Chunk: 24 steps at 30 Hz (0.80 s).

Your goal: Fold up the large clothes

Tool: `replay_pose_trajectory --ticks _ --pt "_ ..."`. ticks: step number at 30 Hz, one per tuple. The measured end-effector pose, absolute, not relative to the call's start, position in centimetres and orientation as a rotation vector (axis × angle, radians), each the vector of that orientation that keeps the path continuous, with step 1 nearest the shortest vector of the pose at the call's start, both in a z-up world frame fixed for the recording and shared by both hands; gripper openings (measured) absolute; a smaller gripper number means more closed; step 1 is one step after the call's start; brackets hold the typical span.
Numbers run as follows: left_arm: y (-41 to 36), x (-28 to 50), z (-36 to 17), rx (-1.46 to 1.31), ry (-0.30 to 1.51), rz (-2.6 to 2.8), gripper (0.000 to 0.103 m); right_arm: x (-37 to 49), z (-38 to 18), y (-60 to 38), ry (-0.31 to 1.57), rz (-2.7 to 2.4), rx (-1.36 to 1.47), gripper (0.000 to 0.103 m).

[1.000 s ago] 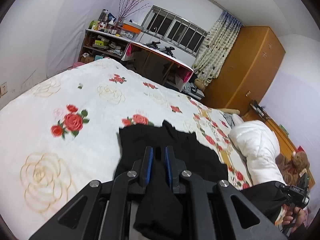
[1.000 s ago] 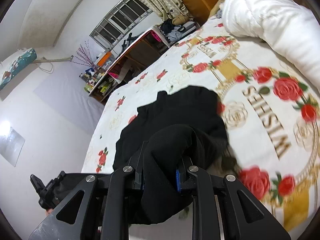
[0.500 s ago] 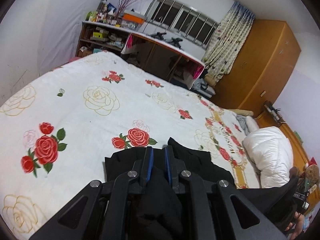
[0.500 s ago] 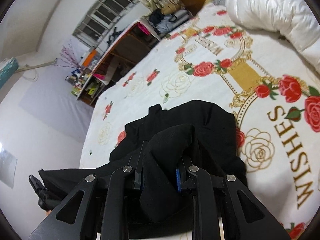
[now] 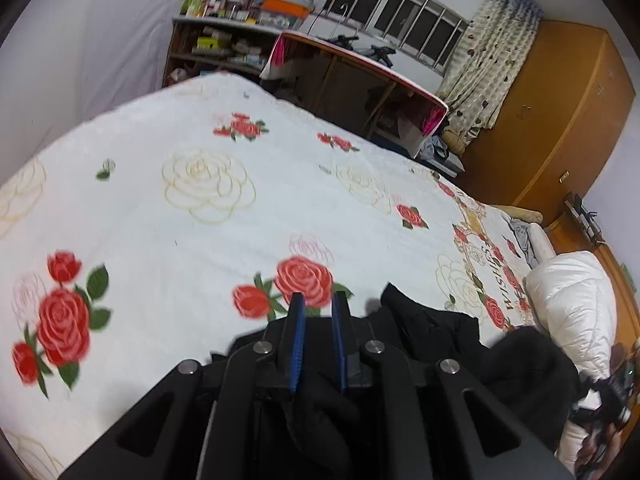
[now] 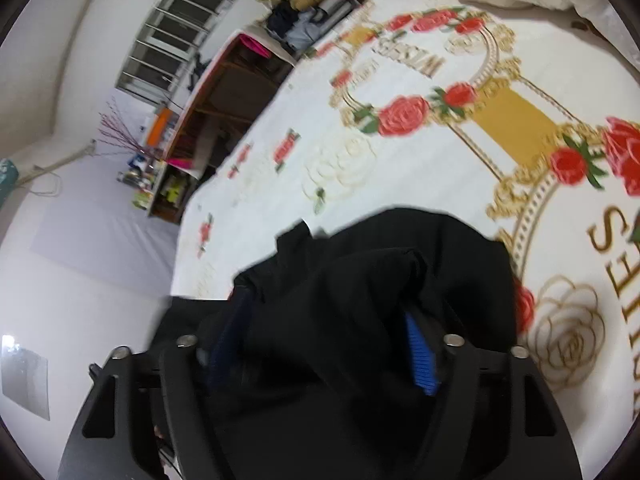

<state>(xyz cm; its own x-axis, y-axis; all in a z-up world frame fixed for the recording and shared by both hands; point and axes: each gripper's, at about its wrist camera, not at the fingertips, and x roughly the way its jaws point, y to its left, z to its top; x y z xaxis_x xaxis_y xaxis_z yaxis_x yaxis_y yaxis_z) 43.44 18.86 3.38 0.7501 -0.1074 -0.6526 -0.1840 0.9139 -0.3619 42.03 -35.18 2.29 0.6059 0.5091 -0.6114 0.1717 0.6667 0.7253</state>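
Surroundings noted first. Bedspread (image 5: 200, 216) white, printed with red and cream roses, gilt lettering and frame toward the right side; surface flat, lightly quilted. Beyond the far edge of the bed: a tilted wooden tabletop with white rim (image 5: 352, 76), cluttered shelving (image 5: 216, 48) against the wall, barred window (image 5: 392, 8), patterned curtain (image 5: 492, 48), orange-brown wardrobe (image 5: 560, 112). White puffy quilt (image 5: 572, 304), glossy and bulging, lying at the right edge of the bed, just beside the garment. Nothing standing between the grippers and the open bedspread ahead.

Black garment (image 5: 432, 332) soft, matte, bunched in folds, lying on the near part of the bed and draped up over both tools.

Left gripper (image 5: 318, 320): blue-padded fingers narrowly apart, black cloth pinched low between them, tips bare above the fabric.

Right gripper (image 6: 328, 344): fingers spread wide, a thick fold of the same garment (image 6: 380, 280) heaped between and over them; one ribbed blue pad (image 6: 420, 360) plainly visible, the other half buried and blurred. Firm grip on the cloth not confirmable from this view.

Obscured: garment outline, type and lower hem cut off by the tool bodies; right-wrist view smeared by motion; items on the shelving too small to identify; far right edge of left view shows a dark device and a hand, indistinct.
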Motion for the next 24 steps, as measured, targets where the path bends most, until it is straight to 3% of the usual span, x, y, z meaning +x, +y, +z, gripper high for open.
replay_pose_trajectory --ticks 2,4,9,16,23,24 --pt "19.6 43.1 4.0 -0.429 0.694 0.049 0.047 42.1 3.1 -35.5 0.879 0.223 0.832 0.076" --pt "20.5 42.6 4.8 -0.448 0.651 0.055 0.061 41.9 4.1 -36.1 0.818 0.219 0.81 0.076" --pt "21.4 42.2 4.4 -0.456 0.654 0.046 0.067 41.8 3.9 -35.9 0.81 0.203 0.733 0.076" --pt "19.6 44.0 -2.4 -0.428 0.874 -0.016 0.068 43.0 -0.7 -35.5 0.927 0.156 0.629 0.076" --pt "17.2 46.1 -6.2 -0.399 0.967 -0.096 0.068 45.2 -2.8 -35.0 0.995 0.203 0.54 0.076" --pt "16.9 46.2 -6.5 -0.392 0.969 -0.098 0.068 45.3 -2.9 -34.8 0.997 0.201 0.527 0.066"
